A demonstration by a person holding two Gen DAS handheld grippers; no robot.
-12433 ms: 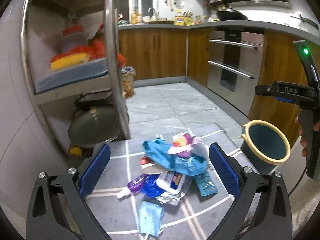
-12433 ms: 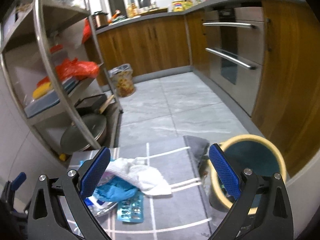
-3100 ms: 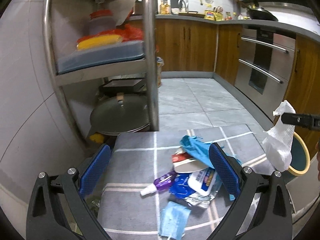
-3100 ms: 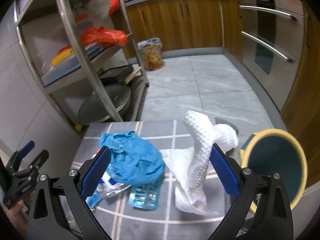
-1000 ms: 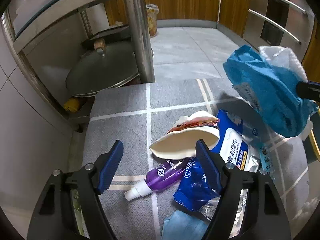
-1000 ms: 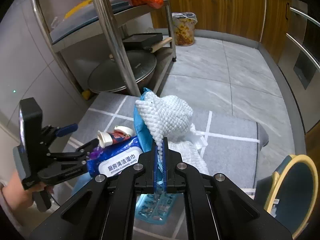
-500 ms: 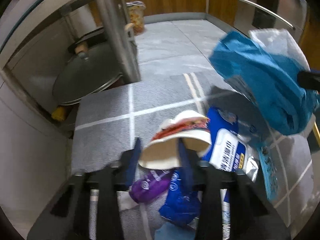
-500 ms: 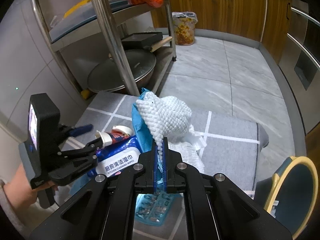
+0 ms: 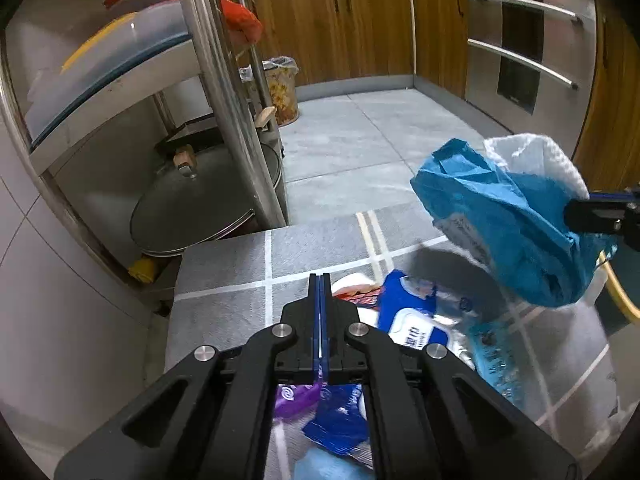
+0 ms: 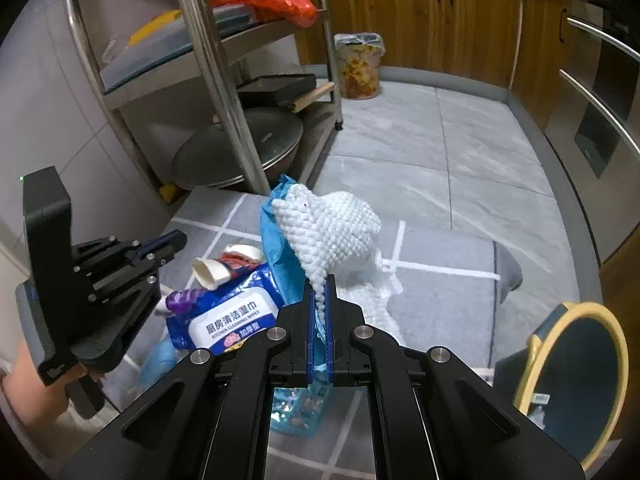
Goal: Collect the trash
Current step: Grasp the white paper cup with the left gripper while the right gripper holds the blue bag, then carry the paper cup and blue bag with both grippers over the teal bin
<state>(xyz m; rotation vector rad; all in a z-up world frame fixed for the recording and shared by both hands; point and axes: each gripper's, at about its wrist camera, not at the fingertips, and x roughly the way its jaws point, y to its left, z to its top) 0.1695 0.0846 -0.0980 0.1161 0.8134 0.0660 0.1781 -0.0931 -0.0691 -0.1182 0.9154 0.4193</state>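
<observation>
My left gripper (image 9: 319, 280) has just been closing, and its pads now meet with nothing between them. The paper cup (image 10: 218, 269) that sat between them a moment ago lies on its side on the grey mat (image 9: 224, 264), near the mat's far left corner, beside the wet wipes pack (image 10: 228, 322). I judge that grab missed and must be redone. My right gripper (image 10: 320, 284) is clamped on the white towel (image 10: 332, 236) and blue bag (image 10: 276, 248), which hang above the mat and are not yet in the bin (image 10: 580, 368) off its right edge.

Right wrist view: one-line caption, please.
Right gripper shut on white towel and blue bag, bin at lower right.
</observation>
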